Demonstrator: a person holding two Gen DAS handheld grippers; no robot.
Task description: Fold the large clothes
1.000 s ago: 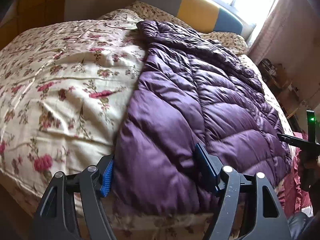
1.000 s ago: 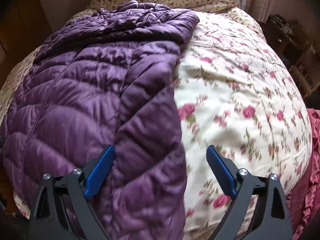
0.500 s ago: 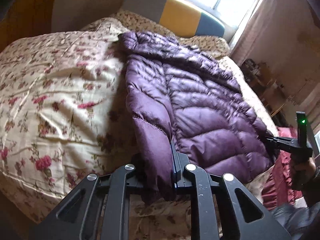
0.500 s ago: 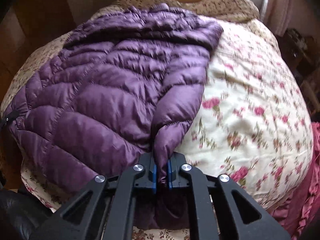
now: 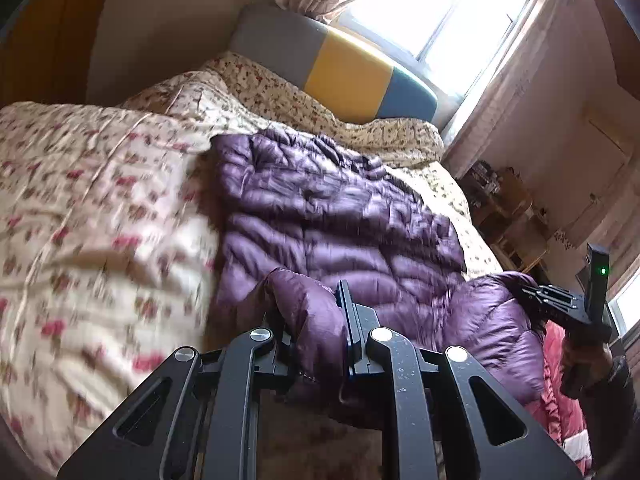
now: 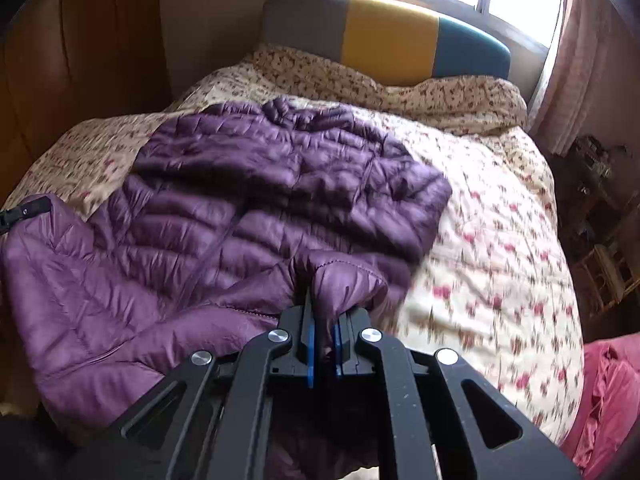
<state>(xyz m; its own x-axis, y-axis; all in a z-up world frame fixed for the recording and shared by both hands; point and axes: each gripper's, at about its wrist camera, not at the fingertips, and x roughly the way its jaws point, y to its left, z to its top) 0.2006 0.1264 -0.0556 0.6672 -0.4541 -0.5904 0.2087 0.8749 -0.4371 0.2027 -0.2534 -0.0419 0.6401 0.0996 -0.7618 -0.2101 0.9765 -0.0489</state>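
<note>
A purple quilted puffer jacket (image 5: pixel 340 220) lies on a floral bed cover (image 5: pixel 100 220), its collar towards the headboard. It also shows in the right wrist view (image 6: pixel 248 208). My left gripper (image 5: pixel 316 320) is shut on the jacket's bottom hem at its left corner and holds it raised above the bed. My right gripper (image 6: pixel 323 332) is shut on the hem at the right corner, also raised. The lower part of the jacket arches up between the two grippers. The right gripper also shows at the right edge of the left wrist view (image 5: pixel 560 304).
A grey, yellow and blue headboard (image 6: pixel 388 36) stands at the far end under a bright window (image 5: pixel 440 12). Cluttered wooden shelves (image 6: pixel 600 240) stand to the right of the bed. A pink ruffled cloth (image 6: pixel 608 392) hangs at the bed's near right corner.
Both grippers closed on the jacket's bottom hem, then lifted it up and towards the collar. The lower half of the jacket has come off the bed.
</note>
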